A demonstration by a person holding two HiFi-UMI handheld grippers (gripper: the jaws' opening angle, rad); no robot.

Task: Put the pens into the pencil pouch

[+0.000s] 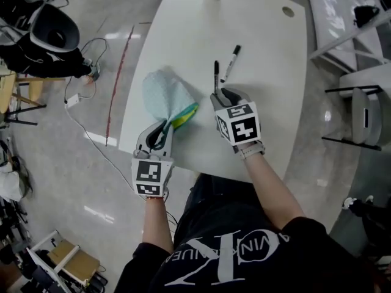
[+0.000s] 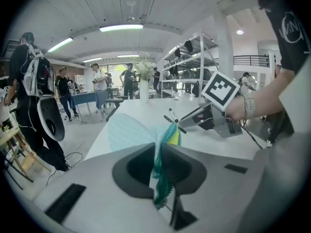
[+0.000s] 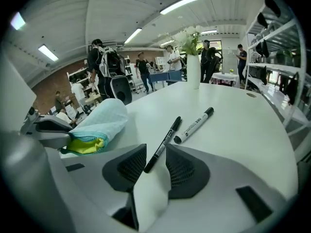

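Note:
A light blue pencil pouch (image 1: pixel 162 93) with a yellow-green lining lies on the white table (image 1: pixel 269 102). My left gripper (image 1: pixel 164 129) is shut on its teal zip edge, and the fabric (image 2: pixel 160 149) is pinched between the pads and lifted. Right of the pouch lie a slim black pen (image 1: pixel 215 75) and a white marker with a black cap (image 1: pixel 230 63). My right gripper (image 1: pixel 223 94) stands open over the black pen's near end. In the right gripper view that pen (image 3: pixel 167 135) runs between the pads of the right gripper (image 3: pixel 156 161) without being pressed. The marker (image 3: pixel 194 125) lies just beyond.
A white vase with flowers (image 3: pixel 193 67) stands at the table's far end. A round cable hole (image 1: pixel 288 11) is at the far right corner. The table's near edge runs just under both grippers. Cables (image 1: pixel 79 115) lie on the floor at the left, and people stand further off.

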